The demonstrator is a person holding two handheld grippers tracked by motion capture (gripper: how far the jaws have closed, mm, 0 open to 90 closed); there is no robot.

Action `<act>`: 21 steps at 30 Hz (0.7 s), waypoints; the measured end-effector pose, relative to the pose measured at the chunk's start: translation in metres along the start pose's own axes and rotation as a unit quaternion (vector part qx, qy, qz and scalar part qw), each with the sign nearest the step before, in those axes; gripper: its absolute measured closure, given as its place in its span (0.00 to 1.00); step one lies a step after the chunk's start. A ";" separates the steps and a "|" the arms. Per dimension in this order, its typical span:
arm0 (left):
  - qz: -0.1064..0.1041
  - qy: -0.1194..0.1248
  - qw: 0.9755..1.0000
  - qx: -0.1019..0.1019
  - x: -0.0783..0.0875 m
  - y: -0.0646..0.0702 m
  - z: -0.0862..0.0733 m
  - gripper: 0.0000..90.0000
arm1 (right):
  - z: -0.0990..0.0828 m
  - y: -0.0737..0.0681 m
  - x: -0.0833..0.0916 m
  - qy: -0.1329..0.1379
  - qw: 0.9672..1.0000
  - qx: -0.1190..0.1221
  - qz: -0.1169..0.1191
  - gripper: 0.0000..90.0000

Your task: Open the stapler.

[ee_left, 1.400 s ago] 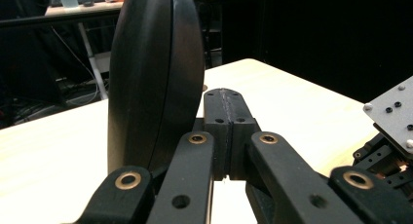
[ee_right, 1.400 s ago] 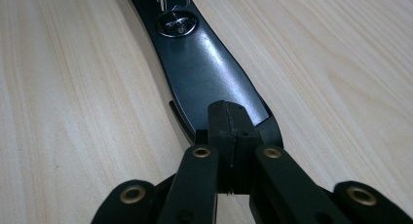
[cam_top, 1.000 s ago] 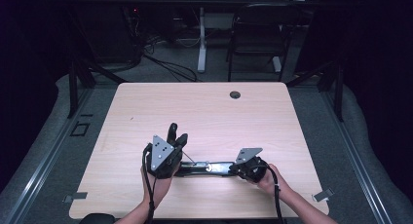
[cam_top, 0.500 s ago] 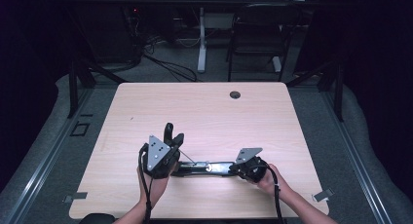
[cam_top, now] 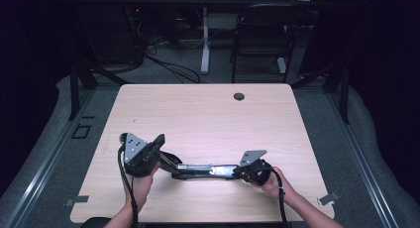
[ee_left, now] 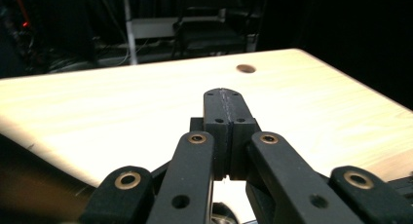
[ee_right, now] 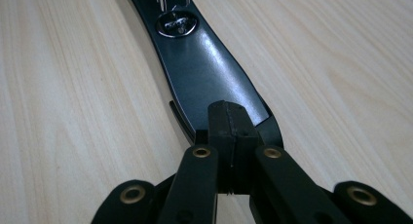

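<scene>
pale wood table [cam_top: 208, 114]; left gripper [cam_top: 159, 140] now swung further left

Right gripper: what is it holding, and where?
The right gripper is shut on the black handle end of the long black tool.

I see the table [cam_top: 208, 114] brightly lit from above, surroundings dark; glare on the black tool [ee_right: 209, 73], near jaws soft.

No legible txt; metal stud [ee_right: 177, 24] has embossed marks, too blurred to read.
</scene>
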State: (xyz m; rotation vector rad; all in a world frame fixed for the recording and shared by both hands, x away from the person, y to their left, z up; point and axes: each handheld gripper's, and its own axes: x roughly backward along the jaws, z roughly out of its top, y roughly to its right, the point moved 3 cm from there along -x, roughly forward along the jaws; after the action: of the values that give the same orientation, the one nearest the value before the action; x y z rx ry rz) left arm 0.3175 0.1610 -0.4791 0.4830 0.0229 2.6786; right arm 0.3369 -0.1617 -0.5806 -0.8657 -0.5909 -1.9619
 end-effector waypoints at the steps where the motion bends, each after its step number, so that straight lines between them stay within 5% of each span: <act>1: 0.002 -0.001 1.000 0.003 0.000 -0.002 -0.001 1.00 | 0.000 0.000 0.000 0.000 1.000 -0.001 -0.001 1.00; 9: -0.002 -0.011 1.000 0.005 0.000 -0.007 0.000 1.00 | 0.000 0.001 0.000 0.000 1.000 -0.001 0.000 1.00; 13: -0.026 -0.025 0.999 -0.004 -0.002 -0.006 0.004 0.98 | 0.001 0.001 0.000 -0.004 1.000 0.001 0.000 1.00; 16: -0.045 -0.035 0.998 -0.012 -0.003 -0.006 0.008 0.90 | 0.002 0.001 0.000 -0.007 1.000 0.003 0.001 1.00; 21: -0.059 -0.046 0.997 -0.025 -0.001 -0.009 0.015 0.63 | 0.003 0.003 0.004 -0.022 1.000 0.016 -0.011 0.89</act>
State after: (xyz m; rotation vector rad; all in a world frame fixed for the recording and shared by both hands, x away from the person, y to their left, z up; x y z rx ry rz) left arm 0.3270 0.1683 -0.4662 0.5709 -0.0424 2.5329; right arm 0.3393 -0.1633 -0.5751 -0.8881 -0.6573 -1.9518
